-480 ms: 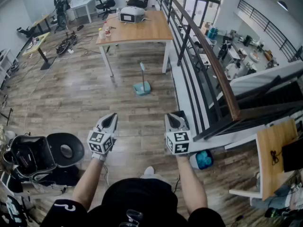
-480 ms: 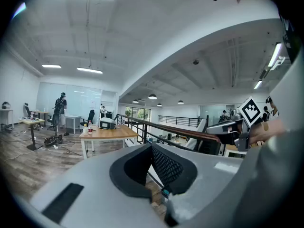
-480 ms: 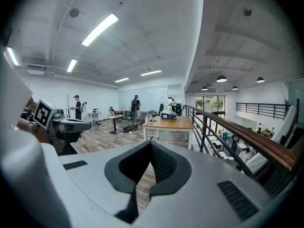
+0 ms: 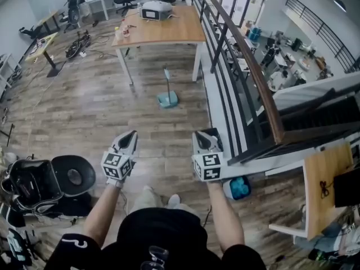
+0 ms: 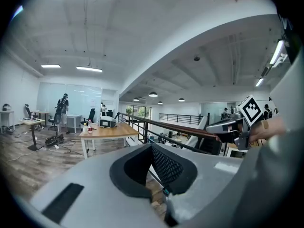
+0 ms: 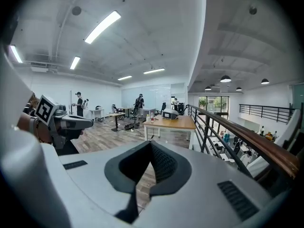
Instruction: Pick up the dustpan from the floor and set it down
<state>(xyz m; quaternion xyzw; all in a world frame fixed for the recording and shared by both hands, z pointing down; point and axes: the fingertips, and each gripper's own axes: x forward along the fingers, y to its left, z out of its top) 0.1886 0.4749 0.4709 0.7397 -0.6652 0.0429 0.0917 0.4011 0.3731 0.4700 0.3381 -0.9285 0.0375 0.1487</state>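
Teal plastic is showing on the wood-plank floor (image 4: 84,117) ahead, where the dustpan (image 4: 167,99) is sitting with its long handle standing upright. It is resting just in front of the wooden surface (image 4: 163,30) on white legs, close to that surface's right-hand legs, and it is well apart from both claws.

Both arms are reaching forward side by side at about the same height, each pointing slightly downward. The left claw (image 4: 130,135) is riding with its two jaws pressed together at the tips and nothing between them, as the left gripper view is showing. The right claw (image 4: 206,135) is likewise keeping its jaws pressed together and is carrying nothing.

To the right, a dark metal railing (image 4: 247,66) with a wooden top rail is running away along the edge of the floor, with a lower level showing beyond it. A grey-white machine (image 4: 156,10) is sitting on the far part of the surface. At the lower left, a round black seat (image 4: 73,176) is lying on the floor beside some black equipment.
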